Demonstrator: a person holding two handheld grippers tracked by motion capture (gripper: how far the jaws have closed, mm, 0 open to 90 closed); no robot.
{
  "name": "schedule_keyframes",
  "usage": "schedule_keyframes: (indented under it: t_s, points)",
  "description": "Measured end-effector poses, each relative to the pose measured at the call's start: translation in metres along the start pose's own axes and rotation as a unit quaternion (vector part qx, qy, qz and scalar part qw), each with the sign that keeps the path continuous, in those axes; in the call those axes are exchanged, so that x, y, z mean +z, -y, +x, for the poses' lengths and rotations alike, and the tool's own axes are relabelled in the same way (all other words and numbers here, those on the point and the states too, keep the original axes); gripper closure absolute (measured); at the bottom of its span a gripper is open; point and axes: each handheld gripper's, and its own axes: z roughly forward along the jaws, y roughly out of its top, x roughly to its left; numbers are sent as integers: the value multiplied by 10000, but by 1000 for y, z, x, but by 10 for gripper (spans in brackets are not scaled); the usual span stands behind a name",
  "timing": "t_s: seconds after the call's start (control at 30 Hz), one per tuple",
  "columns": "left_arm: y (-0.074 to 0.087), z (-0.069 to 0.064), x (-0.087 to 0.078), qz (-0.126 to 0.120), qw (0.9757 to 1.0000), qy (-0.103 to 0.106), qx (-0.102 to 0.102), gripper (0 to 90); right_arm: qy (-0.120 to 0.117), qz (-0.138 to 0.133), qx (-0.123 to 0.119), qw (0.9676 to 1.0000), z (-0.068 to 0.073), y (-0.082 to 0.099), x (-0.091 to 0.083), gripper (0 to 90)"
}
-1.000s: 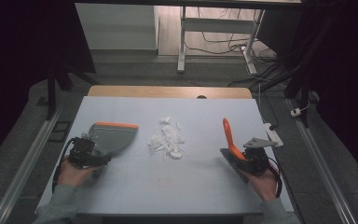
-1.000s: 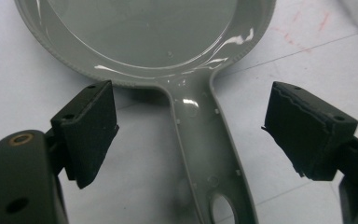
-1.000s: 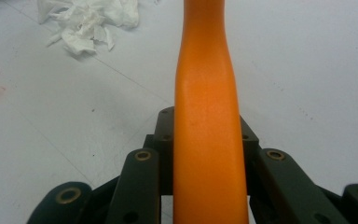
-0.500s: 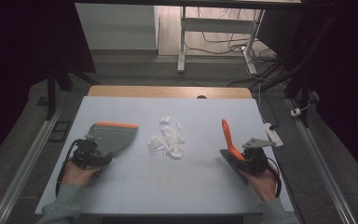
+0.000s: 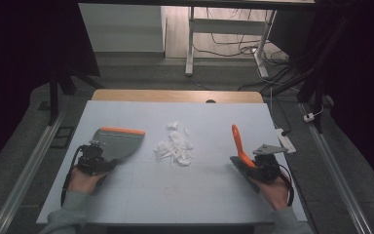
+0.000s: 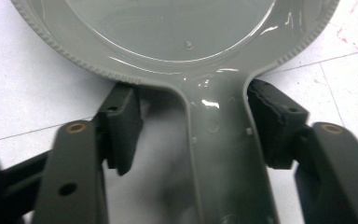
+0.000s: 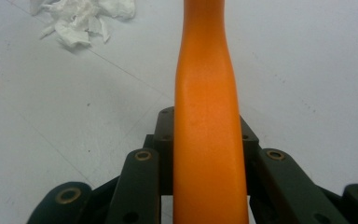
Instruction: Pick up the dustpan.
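A grey dustpan with an orange front lip lies flat on the table at the left. Its handle runs between the jaws of my left gripper. The jaws have just been closing. One pad sits against the handle, while the other pad still stands a gap away. My right gripper is shut on the orange handle of a brush, which rises tilted from the table at the right. The same handle runs up the middle of the right gripper view. A pile of white paper scraps lies between the two tools.
The white table top has a wooden strip along its far edge. A white power strip lies off the right edge. Metal rails flank the table on both sides. A desk frame and cables stand on the floor behind.
My left hand has edged slightly forward onto the dustpan's handle. The right hand and the brush have stayed in place.
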Motion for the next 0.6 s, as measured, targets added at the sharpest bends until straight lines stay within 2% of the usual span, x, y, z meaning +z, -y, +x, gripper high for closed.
schedule_keyframes:
  t_s: [0.03,0.07,0.2,0.6]
  points:
    - [0,0,0,2,10000,8,-16,437,0,0,0,10000,0,0,0,709]
    - [0,1,0,4,10000,10,-29,494,0,4,5,10000,0,0,0,709]
    - [0,3,0,0,10000,49,-64,605,-5,13,6,10000,0,0,0,709]
    - [2,7,-4,-146,9999,34,-37,616,0,24,-10,10000,-1,1,1,710]
